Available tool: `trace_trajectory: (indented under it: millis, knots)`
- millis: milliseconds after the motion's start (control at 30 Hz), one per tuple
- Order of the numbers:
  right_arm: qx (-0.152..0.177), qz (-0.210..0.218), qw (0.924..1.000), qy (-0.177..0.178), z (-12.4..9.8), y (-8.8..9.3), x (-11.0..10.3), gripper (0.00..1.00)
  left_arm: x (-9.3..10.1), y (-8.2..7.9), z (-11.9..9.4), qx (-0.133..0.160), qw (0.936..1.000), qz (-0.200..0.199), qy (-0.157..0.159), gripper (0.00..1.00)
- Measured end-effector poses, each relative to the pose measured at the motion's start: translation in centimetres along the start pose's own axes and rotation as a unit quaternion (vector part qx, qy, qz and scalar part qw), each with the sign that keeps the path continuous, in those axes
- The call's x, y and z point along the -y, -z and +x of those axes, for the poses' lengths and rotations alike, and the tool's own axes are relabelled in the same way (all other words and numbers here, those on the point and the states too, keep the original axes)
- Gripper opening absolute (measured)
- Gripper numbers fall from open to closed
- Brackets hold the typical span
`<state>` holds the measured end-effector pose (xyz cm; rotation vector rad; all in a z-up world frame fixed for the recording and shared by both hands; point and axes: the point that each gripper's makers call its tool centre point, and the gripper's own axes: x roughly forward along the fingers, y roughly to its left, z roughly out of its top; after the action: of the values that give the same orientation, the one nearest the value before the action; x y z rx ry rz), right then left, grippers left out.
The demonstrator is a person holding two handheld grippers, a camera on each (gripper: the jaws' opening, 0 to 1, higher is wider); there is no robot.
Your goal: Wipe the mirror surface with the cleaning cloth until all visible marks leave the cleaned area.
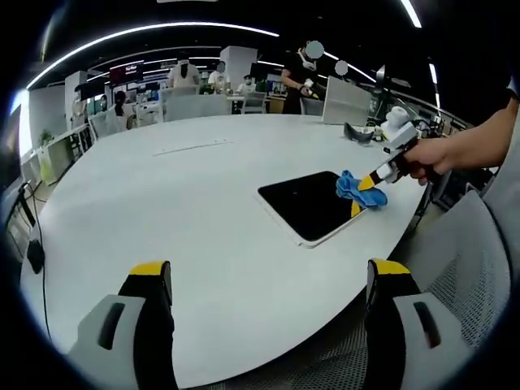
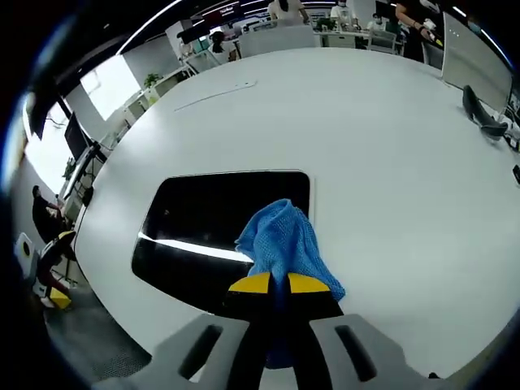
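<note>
One mirror (image 2: 207,231), one blue cloth (image 2: 283,242), two grippers. Mirror lay flat on the big white table (image 2: 374,162), near the table edge, dark face up with one bright light streak reflected across it.

Right gripper view: right gripper (image 2: 279,283) had its two yellow-tipped jaws pinched together on the cloth, no gap visible. Cloth bunched up from the jaws toward 12 o'clock, resting on the mirror's corner at about 4 o'clock of the glass, partly spilling onto the table.

Left gripper view: left gripper (image 1: 268,280) held wide apart, nothing between the jaws, over the near table edge, well away from the mirror (image 1: 313,203). Right gripper (image 1: 367,185) came in at 3 o'clock, held by one hand (image 1: 422,158), cloth (image 1: 357,189) on the mirror's right corner.

Several people stood in the background at 12 o'clock.
</note>
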<state>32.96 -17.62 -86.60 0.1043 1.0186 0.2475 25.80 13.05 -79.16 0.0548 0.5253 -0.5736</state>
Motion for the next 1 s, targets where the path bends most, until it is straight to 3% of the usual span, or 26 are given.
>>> trace_trajectory:
  millis: [567,1000]
  knots:
    - [0.004,0.018,0.9998,0.009,-0.9,1.8,-0.6,0.0,0.5,0.2,0.0,-0.011,0.9999,0.009,0.009,0.99]
    - [0.004,0.023,0.9996,0.013,-0.9,1.7,-0.7,0.0,0.3,0.3,0.0,-0.012,0.9999,0.009,0.005,0.99]
